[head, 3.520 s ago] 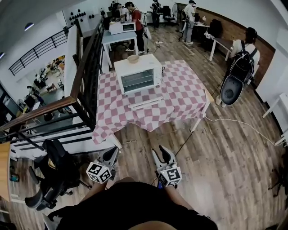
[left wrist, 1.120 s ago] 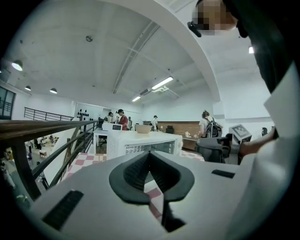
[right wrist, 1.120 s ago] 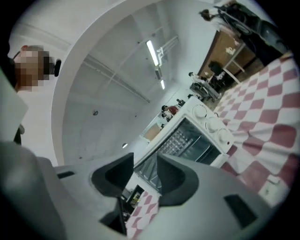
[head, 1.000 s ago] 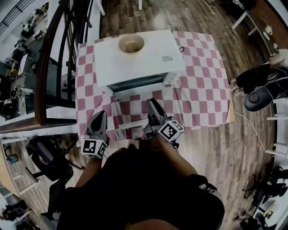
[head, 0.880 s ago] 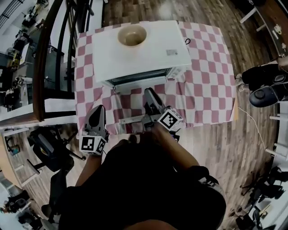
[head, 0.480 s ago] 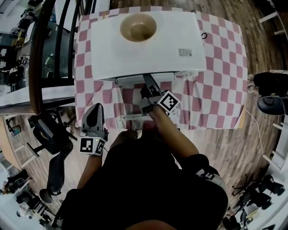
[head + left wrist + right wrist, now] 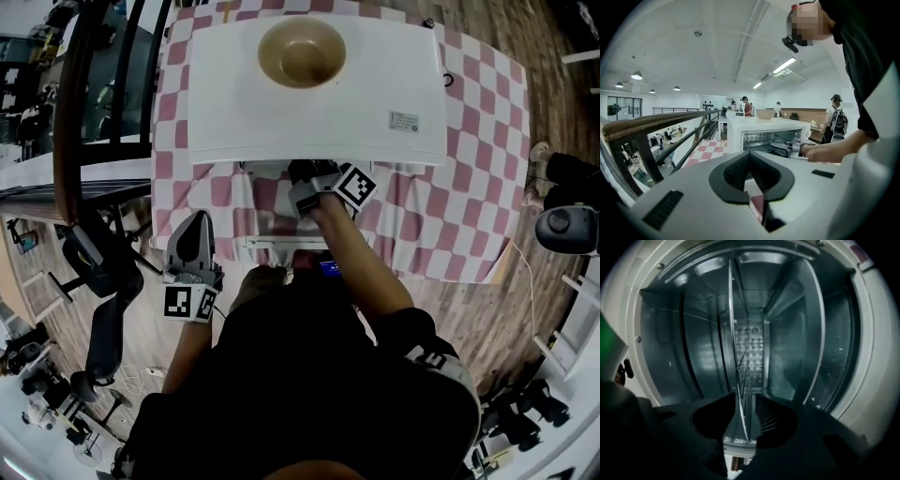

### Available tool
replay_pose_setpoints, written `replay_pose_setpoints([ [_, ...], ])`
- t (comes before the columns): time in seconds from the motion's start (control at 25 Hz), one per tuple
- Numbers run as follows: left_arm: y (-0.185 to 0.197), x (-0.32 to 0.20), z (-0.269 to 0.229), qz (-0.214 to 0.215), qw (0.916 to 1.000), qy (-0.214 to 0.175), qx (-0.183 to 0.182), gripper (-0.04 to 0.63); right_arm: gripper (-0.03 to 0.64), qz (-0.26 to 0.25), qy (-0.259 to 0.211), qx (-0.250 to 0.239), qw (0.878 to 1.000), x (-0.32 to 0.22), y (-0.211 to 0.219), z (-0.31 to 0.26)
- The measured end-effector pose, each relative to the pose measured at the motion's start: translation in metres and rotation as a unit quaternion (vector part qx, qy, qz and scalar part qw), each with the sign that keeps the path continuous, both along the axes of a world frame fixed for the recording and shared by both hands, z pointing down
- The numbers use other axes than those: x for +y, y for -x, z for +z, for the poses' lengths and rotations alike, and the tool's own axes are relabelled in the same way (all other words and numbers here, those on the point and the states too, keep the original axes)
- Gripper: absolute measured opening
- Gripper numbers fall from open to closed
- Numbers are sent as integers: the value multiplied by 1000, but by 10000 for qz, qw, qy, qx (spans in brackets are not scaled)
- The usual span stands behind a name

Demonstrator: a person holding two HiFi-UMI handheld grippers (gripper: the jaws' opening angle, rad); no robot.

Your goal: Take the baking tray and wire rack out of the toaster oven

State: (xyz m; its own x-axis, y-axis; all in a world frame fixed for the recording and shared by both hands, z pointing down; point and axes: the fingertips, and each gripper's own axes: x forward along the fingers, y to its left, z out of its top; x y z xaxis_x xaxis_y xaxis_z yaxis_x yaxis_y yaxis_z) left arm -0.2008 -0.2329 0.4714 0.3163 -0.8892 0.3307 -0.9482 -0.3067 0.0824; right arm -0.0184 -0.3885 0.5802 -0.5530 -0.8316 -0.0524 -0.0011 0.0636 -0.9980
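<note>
Now right hand-held gripper (image 7: 303, 176) in toaster oven (image 7: 234, 103), jaws just closing around wire rack (image 7: 739, 380) edge; left hand-held gripper (image 7: 195, 221) pressed together.

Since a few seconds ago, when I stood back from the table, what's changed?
You walked up to the table. The right tool reached into the open toaster oven; its jaws have just been closing, the wire rack's edge between them, not yet gripped. The left tool stayed low, shut and empty. The bowl and the open door are unchanged.
</note>
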Motion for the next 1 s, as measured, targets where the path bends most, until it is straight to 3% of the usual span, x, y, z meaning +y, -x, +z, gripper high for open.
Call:
replay_pose_setpoints([
  [0.2, 9, 9, 2, -319, 9994, 67, -64, -6, 88, -220, -59, 91, 9997, -10, 8, 1],
  [0.28, 10, 15, 4, -435, 9990, 92, -87, -6, 22, -268, 30, 347, 9990, -9, 6, 11],
  [0.44, 10, 31, 5, -660, 9977, 127, -77, -6, 8, -365, 387, 1115, 9923, -2, -6, 35],
  [0.64, 8, 46, 4, -738, 9972, 107, -30, -6, 3, -340, -113, -23, 9994, -6, 11, -4],
  [0.84, 7, 53, -1, -643, 9979, -20, 44, -6, 3, -320, 13, -167, 9993, 20, 13, -8],
  [1.0, 9, 64, -9, -552, 9983, -164, 113, -6, 2, -299, 34, -18, 9995, 47, 12, -4],
])
